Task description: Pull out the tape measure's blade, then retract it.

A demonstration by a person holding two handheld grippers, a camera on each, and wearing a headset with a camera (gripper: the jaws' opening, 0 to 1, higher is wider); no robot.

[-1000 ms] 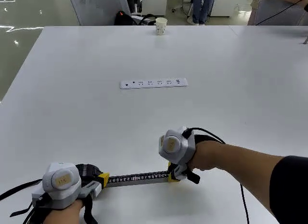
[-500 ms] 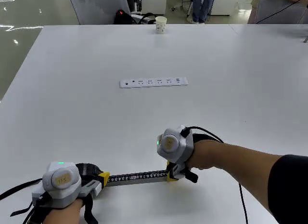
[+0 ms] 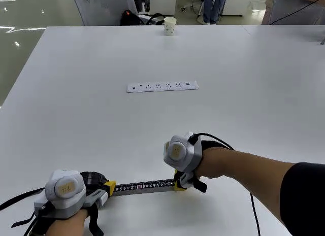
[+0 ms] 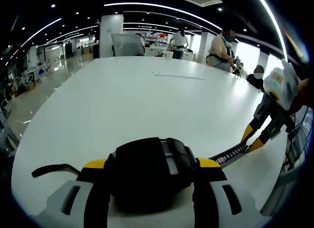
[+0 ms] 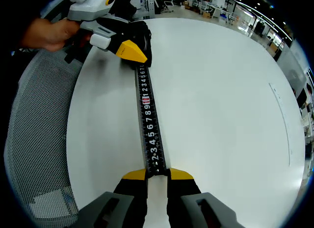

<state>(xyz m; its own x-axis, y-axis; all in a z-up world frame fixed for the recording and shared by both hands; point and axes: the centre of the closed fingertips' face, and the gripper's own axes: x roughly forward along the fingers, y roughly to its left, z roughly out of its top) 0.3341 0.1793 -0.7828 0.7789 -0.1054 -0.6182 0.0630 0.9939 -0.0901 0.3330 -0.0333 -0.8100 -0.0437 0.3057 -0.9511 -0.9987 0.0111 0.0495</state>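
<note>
The black tape measure (image 3: 94,181) sits near left. Its blade (image 3: 144,186) (dark, white numerals) is partly extended, running straight right.

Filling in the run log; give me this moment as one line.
left gripper shut on tape measure | right gripper shut on blade | blade extended over table

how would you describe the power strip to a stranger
On the big white table, near its middle beyond the tape measure, lies the power strip. It is a flat white bar with a row of sockets, unlike the upright paper cup at the far edge.
</note>
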